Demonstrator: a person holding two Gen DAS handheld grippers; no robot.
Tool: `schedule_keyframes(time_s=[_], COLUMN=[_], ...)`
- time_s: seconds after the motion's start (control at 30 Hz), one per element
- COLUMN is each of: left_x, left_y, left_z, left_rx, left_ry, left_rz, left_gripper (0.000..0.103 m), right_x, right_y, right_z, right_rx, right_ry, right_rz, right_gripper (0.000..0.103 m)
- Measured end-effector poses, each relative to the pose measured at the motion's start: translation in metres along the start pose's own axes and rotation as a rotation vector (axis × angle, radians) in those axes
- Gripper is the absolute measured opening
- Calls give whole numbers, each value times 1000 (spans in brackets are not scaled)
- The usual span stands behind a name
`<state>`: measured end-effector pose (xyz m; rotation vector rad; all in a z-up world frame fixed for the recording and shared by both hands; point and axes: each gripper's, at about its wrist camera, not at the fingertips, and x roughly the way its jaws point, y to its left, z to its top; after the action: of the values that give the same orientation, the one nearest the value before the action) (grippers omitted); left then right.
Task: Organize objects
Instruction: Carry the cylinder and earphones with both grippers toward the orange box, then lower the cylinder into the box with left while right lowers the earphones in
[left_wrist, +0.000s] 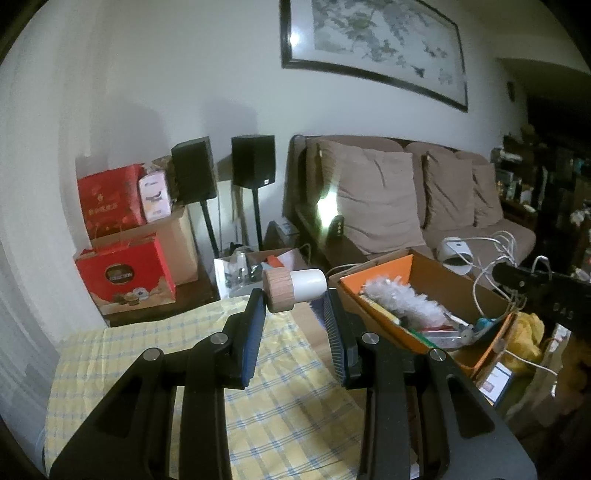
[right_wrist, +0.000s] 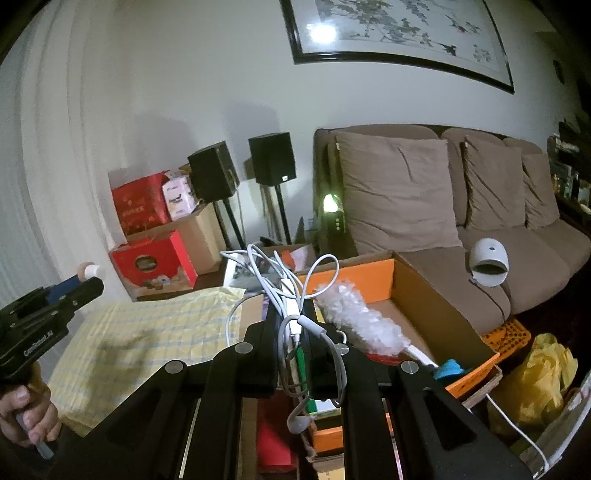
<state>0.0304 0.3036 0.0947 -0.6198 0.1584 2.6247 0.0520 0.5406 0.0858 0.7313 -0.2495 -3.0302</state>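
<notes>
My left gripper (left_wrist: 294, 295) is shut on a white bottle with a wooden cap (left_wrist: 295, 286), held sideways across its fingertips above the yellow checked cloth (left_wrist: 184, 350). The right wrist view shows that same gripper (right_wrist: 90, 286) and bottle (right_wrist: 89, 270) at the far left, with a person's hand (right_wrist: 26, 413) on the handle. My right gripper (right_wrist: 291, 312) is shut on a tangled bundle of white cables (right_wrist: 290, 295). It hangs over the near end of an open cardboard box with orange flaps (right_wrist: 424, 295). In the left wrist view, the right gripper (left_wrist: 517, 280) and its cables (left_wrist: 495, 258) are at the right.
The box (left_wrist: 443, 275) holds a white feather duster (left_wrist: 402, 299) and small items. Behind it stands a brown sofa (left_wrist: 388, 192) with a white device (right_wrist: 489, 262) on the seat. Red gift boxes (left_wrist: 125, 273) and black speakers (left_wrist: 253, 158) are at the back left. A yellow bag (right_wrist: 535, 384) lies at the right.
</notes>
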Motion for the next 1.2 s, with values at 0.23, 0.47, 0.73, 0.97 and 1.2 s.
schedule_keyframes(time_s=[0.23, 0.47, 0.73, 0.97, 1.2], left_x=[7, 15, 24, 38, 68], left_y=[-17, -41, -69, -92, -116], left_z=[8, 20, 26, 34, 36], left_rx=[29, 59, 70, 67, 72], left_ry=[-12, -21, -19, -5, 63], left_rz=[-24, -70, -116, -155, -268], left_gripper=[30, 30, 30, 30, 30], right_x=[-3, -7, -11, -11, -2], right_y=[-18, -39, -68, -82, -92], right_z=[1, 1, 0, -2, -7], right_rx=[31, 52, 102, 116, 142], right_ry=[-7, -16, -16, -12, 4], right_rz=[-25, -90, -153, -212, -237], right_gripper=[9, 9, 9, 9, 9])
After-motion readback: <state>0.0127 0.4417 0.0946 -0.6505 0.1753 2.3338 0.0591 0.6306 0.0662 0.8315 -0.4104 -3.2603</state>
